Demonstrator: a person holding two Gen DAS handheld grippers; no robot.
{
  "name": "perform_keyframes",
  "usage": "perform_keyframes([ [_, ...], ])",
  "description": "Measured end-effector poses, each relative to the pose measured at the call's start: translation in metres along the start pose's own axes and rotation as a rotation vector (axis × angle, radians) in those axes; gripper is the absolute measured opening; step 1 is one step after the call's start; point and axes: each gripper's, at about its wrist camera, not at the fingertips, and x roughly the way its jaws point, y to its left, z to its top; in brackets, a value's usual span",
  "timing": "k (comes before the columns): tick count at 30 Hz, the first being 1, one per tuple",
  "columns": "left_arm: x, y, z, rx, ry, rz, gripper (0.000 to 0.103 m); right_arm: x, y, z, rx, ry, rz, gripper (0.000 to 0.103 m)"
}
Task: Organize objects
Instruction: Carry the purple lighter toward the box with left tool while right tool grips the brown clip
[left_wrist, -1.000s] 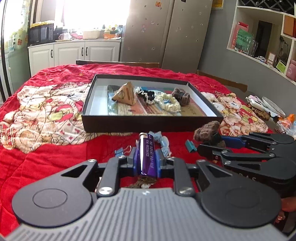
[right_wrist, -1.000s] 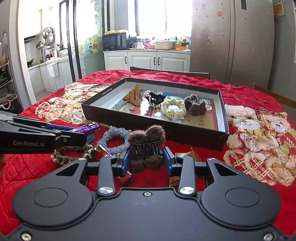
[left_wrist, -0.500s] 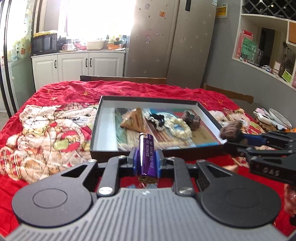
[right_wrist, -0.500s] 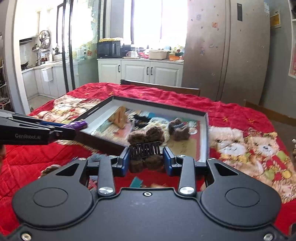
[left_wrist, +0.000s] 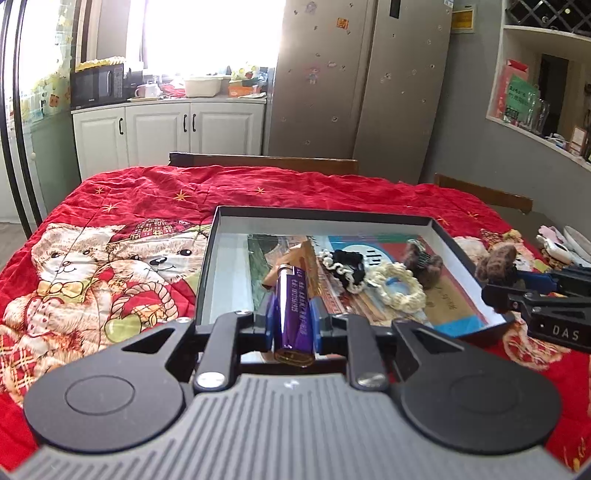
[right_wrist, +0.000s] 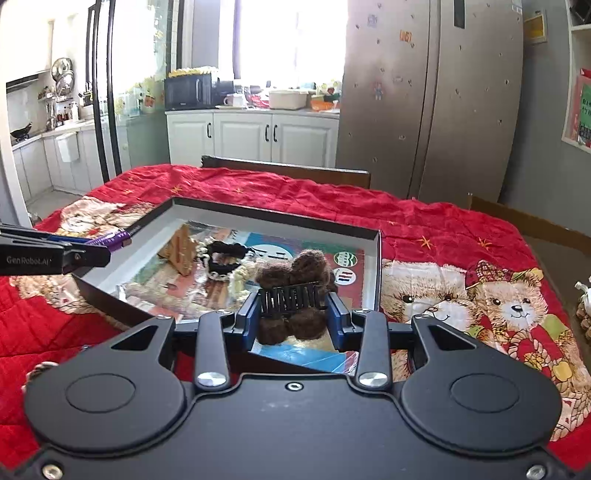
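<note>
A shallow black box (left_wrist: 436, 223) (right_wrist: 377, 266) lies on the red bear-print quilt. Inside it are a tan pyramid packet (left_wrist: 301, 254) (right_wrist: 181, 253), a black-and-white scrunchie (left_wrist: 345, 264), a cream scrunchie (left_wrist: 400, 286) and a brown fuzzy hair clip (left_wrist: 423, 262). My left gripper (left_wrist: 293, 319) is shut on a purple tube (left_wrist: 291, 310) (right_wrist: 110, 239), held above the box's near-left edge. My right gripper (right_wrist: 291, 314) is shut on a brown fuzzy claw clip (right_wrist: 291, 291) (left_wrist: 495, 262), held above the box's near-right part.
The quilt (left_wrist: 122, 266) covers the table. Small items (left_wrist: 561, 247) lie at the table's right edge. Wooden chair backs (right_wrist: 288, 171) stand behind the table, with a fridge (right_wrist: 424, 92) and white cabinets (right_wrist: 251, 136) beyond.
Both grippers have lifted off the quilt and moved forward to above the box, each carrying its object. The loose items on the near quilt have dropped out of view.
</note>
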Motion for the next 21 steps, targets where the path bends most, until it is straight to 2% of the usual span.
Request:
perform_keyframes([
  [13,0.045,0.006,0.005,-0.018,0.033,0.025,0.023,0.056,-0.017,-0.004,0.055,0.086,-0.016,0.036],
  [21,0.061,0.011,0.003,-0.035,0.056,0.031,0.023,0.073,-0.02,-0.006,0.061,0.113,-0.011,0.036],
])
